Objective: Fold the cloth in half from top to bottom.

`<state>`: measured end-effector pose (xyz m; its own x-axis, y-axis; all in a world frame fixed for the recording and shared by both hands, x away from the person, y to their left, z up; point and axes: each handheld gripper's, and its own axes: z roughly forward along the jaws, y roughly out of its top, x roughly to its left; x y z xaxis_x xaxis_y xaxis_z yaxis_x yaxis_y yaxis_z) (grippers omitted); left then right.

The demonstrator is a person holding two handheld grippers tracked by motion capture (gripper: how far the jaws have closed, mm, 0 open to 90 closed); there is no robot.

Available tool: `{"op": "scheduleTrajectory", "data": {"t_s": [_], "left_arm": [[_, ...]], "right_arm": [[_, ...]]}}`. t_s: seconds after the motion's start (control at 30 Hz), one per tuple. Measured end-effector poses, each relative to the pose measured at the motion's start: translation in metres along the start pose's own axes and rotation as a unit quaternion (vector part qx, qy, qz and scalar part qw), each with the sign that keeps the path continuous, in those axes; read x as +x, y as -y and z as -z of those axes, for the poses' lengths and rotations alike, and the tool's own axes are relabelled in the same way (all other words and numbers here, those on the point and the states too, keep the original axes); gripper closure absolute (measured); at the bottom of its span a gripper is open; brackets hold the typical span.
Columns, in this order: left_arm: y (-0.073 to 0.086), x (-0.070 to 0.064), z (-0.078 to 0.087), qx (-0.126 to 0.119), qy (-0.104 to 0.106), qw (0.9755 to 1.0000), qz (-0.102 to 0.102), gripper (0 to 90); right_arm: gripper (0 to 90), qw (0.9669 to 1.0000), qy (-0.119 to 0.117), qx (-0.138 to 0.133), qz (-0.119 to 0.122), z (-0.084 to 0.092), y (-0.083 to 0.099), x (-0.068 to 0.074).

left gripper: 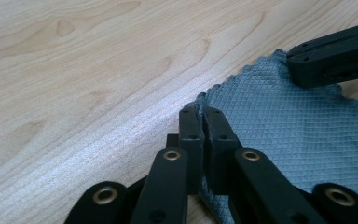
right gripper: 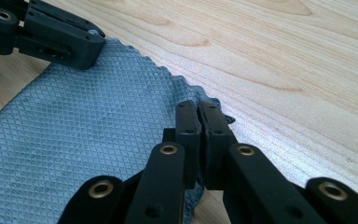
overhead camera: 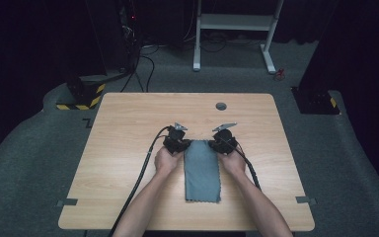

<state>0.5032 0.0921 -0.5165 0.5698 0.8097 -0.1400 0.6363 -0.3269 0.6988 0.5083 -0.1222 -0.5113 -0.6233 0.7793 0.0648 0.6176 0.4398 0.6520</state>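
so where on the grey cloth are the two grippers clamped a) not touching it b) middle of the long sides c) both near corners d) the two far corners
d, the left gripper and right gripper are each shut on a far corner of the grey cloth, which lies flat on the table.

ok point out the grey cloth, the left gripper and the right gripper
grey cloth [overhead camera: 202, 173], high view, middle of the fabric
left gripper [left gripper: 200, 114], left gripper view, between its fingertips
right gripper [right gripper: 198, 108], right gripper view, between its fingertips
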Motion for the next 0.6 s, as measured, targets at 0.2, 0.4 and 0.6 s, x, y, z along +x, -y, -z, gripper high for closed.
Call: {"op": "scheduleTrajectory", "data": {"t_s": [0.2, 0.4, 0.6], "left_arm": [[0.001, 0.001, 0.002, -0.007, 0.010, 0.9999, -0.001, 88.7], [-0.003, 0.003, 0.011, -0.018, 0.021, 0.9996, -0.007, 88.8], [-0.005, 0.005, 0.016, -0.021, 0.034, 0.9992, -0.006, 88.8]], "right_arm": [[89.2, 1.0000, -0.002, -0.004, 0.004, 0.005, -0.001, 0.001], [89.3, 0.9998, -0.008, -0.016, 0.013, 0.015, -0.003, 0.002], [89.3, 0.9996, -0.013, -0.022, 0.014, 0.019, -0.004, 0.002]]}}
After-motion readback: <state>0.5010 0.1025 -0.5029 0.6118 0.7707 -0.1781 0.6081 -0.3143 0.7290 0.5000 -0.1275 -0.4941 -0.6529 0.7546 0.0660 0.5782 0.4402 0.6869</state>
